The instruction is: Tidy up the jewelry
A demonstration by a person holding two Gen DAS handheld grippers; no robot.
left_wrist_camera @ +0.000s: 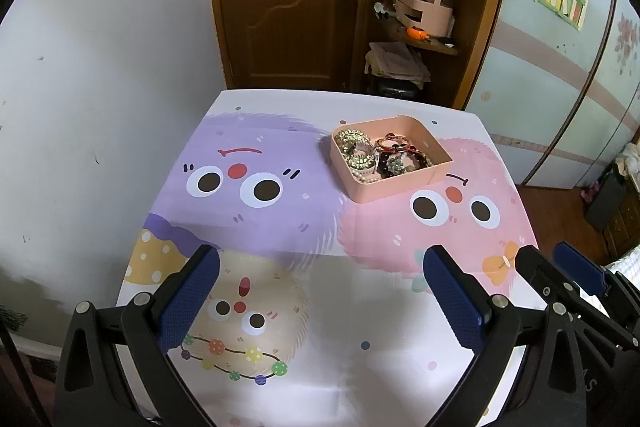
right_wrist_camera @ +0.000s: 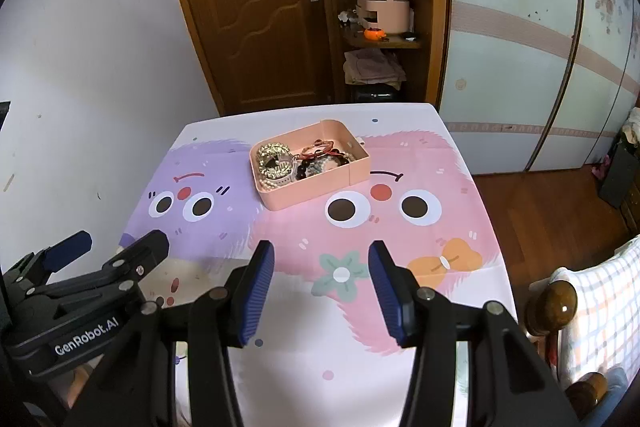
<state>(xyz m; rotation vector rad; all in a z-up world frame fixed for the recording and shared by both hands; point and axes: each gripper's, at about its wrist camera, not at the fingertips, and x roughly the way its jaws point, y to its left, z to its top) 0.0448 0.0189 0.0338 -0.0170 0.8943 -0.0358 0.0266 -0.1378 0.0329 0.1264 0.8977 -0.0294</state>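
Both hand-held grippers, left hand-held gripper [left_wrist_camera: 320,271] and right hand-held gripper [right_wrist_camera: 321,269], open and empty; tangled jewelry [right_wrist_camera: 304,161] in pink tray [right_wrist_camera: 316,193] may snag and drag neighbours out.

The tablecloth [left_wrist_camera: 360,367] is white, printed with fuzzy purple, pink and cream big-eyed faces. The tray [left_wrist_camera: 400,183] near its far edge is peach-pink, holding gold, red and dark jewelry [left_wrist_camera: 384,157]. Gripper pads [right_wrist_camera: 256,291] are blue.

Bare tablecloth [right_wrist_camera: 344,347] all the way to pink tray [right_wrist_camera: 316,193].
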